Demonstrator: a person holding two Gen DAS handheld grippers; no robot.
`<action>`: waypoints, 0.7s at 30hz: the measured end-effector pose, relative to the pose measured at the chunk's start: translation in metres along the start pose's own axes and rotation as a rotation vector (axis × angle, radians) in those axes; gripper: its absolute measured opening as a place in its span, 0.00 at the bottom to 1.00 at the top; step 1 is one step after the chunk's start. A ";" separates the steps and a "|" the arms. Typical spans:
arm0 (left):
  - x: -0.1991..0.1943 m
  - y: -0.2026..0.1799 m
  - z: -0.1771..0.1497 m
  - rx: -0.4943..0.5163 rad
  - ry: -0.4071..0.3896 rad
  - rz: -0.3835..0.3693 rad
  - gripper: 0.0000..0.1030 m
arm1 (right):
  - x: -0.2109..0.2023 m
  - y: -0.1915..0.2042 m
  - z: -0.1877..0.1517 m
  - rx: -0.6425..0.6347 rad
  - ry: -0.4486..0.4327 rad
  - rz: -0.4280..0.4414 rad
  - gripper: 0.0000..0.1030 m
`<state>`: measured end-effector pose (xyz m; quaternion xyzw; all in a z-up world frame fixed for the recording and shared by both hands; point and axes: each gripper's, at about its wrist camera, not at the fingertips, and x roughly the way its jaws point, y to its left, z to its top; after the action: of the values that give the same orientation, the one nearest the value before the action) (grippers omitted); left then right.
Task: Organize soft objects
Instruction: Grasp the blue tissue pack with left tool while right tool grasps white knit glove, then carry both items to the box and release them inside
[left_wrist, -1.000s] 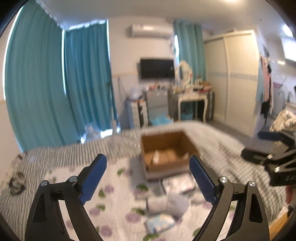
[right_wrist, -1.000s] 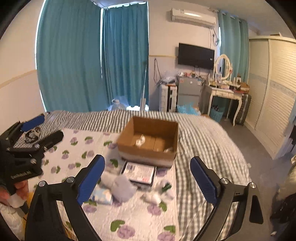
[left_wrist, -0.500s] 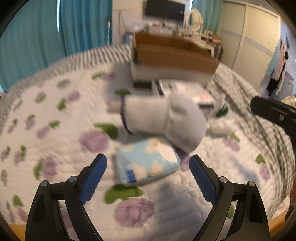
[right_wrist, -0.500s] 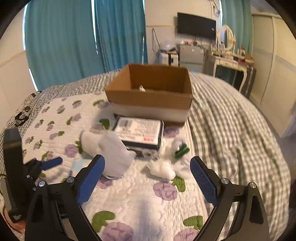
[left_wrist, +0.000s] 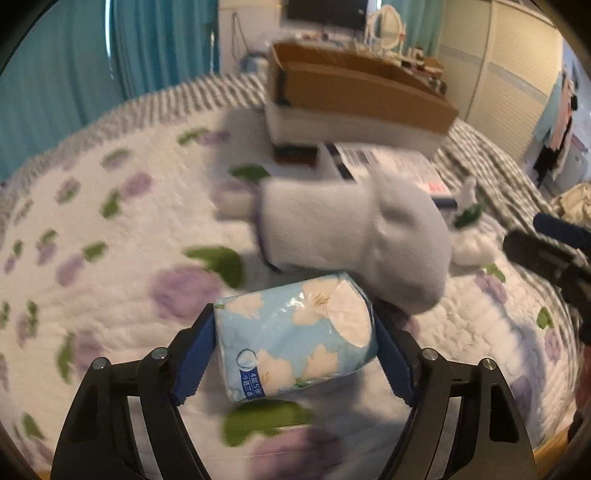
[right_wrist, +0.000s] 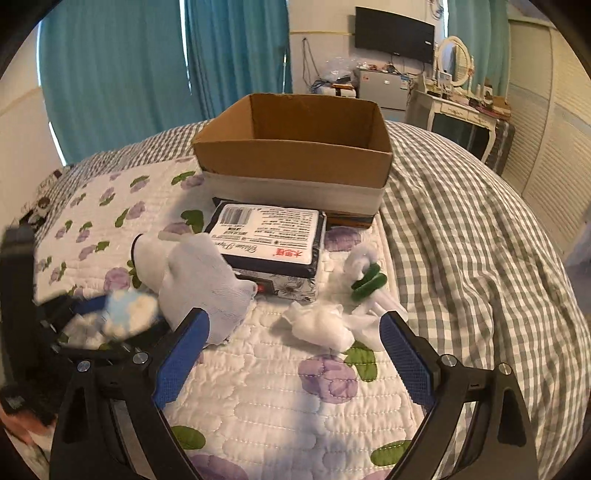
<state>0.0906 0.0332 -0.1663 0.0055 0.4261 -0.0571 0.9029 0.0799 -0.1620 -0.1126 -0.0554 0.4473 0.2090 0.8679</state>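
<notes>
Left tool (left_wrist: 293, 349): both blue pads closed against the pale-blue flowered tissue pack (left_wrist: 295, 338), long axis crosswise pad to pad, over the quilted floral bedspread (left_wrist: 110, 280). White sock (left_wrist: 354, 236) at 1 o'clock of the pack. Right tool (right_wrist: 293, 354): spread wide, holding nothing.

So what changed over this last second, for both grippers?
The left gripper dropped from a raised view of the room down to the quilt and closed on the blue tissue pack. The right gripper moved in lower toward the white wad, jaws open, holding nothing. The sock, flat packet and box stayed put.
</notes>
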 end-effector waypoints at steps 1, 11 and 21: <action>-0.003 0.006 0.002 -0.010 -0.010 0.004 0.77 | 0.001 0.003 0.000 -0.004 0.003 0.004 0.91; -0.026 0.064 0.018 -0.080 -0.113 0.081 0.77 | 0.035 0.050 0.010 -0.014 0.087 0.115 0.91; -0.022 0.073 0.010 -0.072 -0.091 0.095 0.77 | 0.061 0.067 0.005 -0.014 0.136 0.019 0.67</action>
<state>0.0921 0.1071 -0.1463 -0.0092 0.3857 0.0010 0.9226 0.0876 -0.0801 -0.1524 -0.0713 0.5045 0.2162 0.8329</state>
